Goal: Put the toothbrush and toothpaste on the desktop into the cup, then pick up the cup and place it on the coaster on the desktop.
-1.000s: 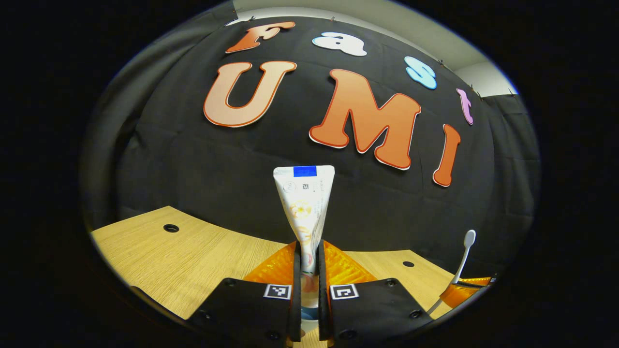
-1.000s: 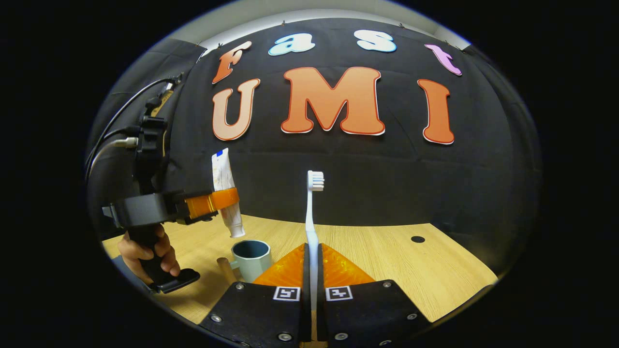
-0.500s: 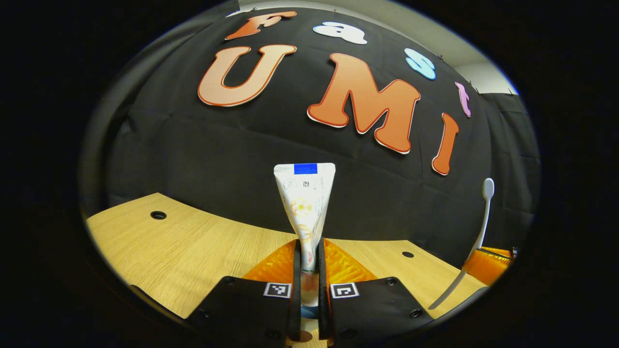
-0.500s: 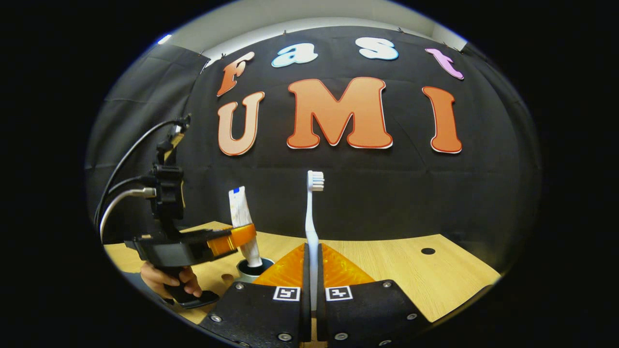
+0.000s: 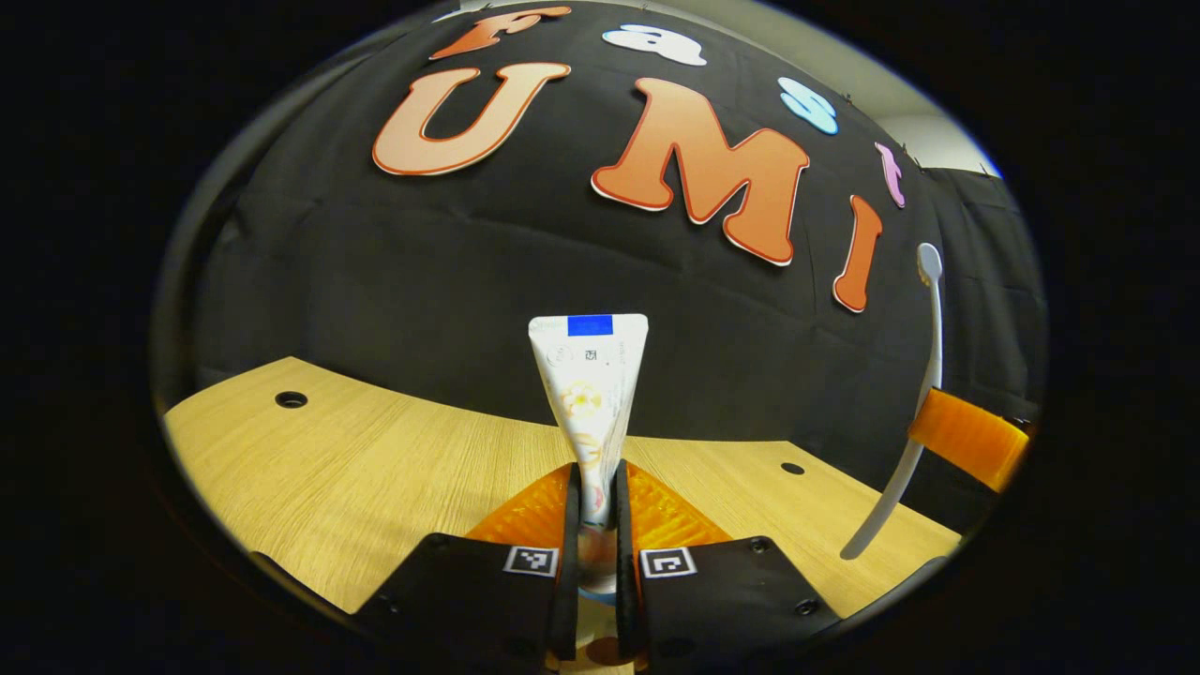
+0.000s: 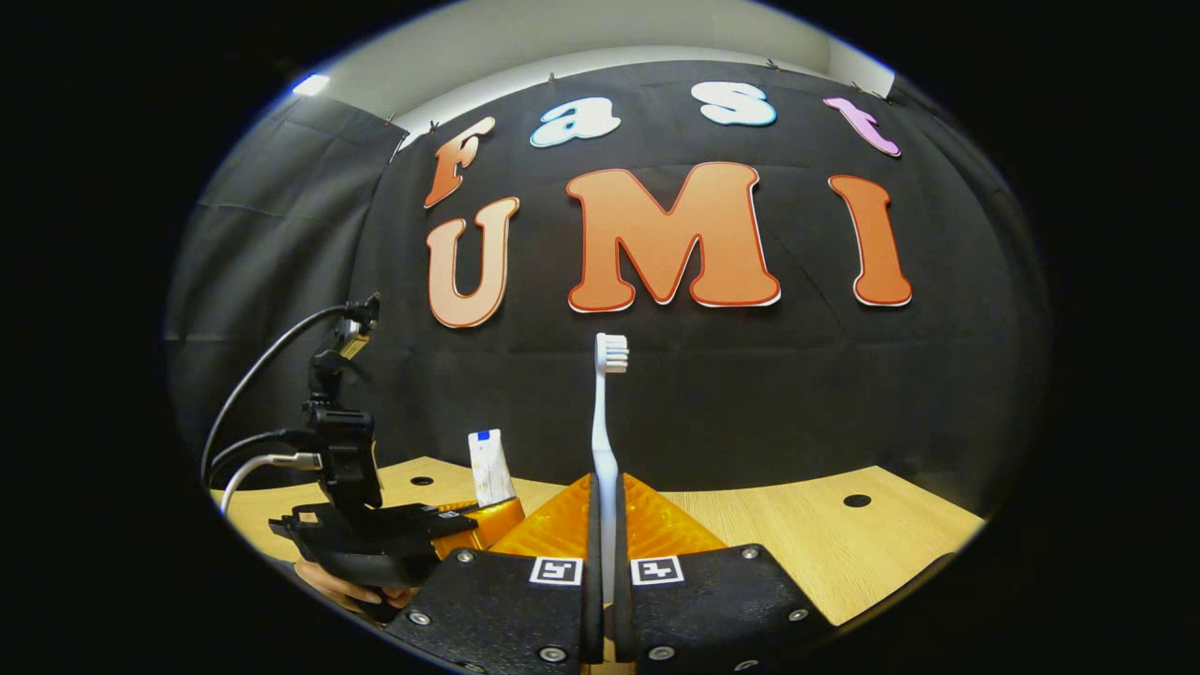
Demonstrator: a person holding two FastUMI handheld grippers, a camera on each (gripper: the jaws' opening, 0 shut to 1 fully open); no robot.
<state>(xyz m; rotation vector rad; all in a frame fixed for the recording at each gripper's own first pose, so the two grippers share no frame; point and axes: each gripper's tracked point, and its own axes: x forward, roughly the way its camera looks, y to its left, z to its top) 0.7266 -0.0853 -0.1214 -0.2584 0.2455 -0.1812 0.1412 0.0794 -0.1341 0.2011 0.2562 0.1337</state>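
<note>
In the left gripper view, my left gripper (image 5: 592, 525) is shut on a white toothpaste tube (image 5: 591, 403) that stands upright, flat crimped end on top. A sliver of the blue cup (image 5: 596, 589) shows low between its fingers. In the right gripper view, my right gripper (image 6: 605, 525) is shut on the handle of a white toothbrush (image 6: 605, 441), bristles up. To its left and lower down, the left gripper (image 6: 486, 514) holds the toothpaste (image 6: 489, 467), and the cup is hidden behind my right gripper's body. The left gripper view shows the toothbrush (image 5: 923, 375) in the right gripper (image 5: 940, 429) at the far right.
A wooden desktop (image 5: 375, 478) with small round holes (image 5: 290, 399) runs back to the black cloth wall. A hand (image 6: 342, 591) grips the left gripper's handle, with cables (image 6: 253, 375) rising from it. Another hole (image 6: 856, 501) lies at the right.
The left gripper has come down with the toothpaste over the cup, which has slipped out of sight in the right gripper view. The right gripper has risen with the toothbrush.
</note>
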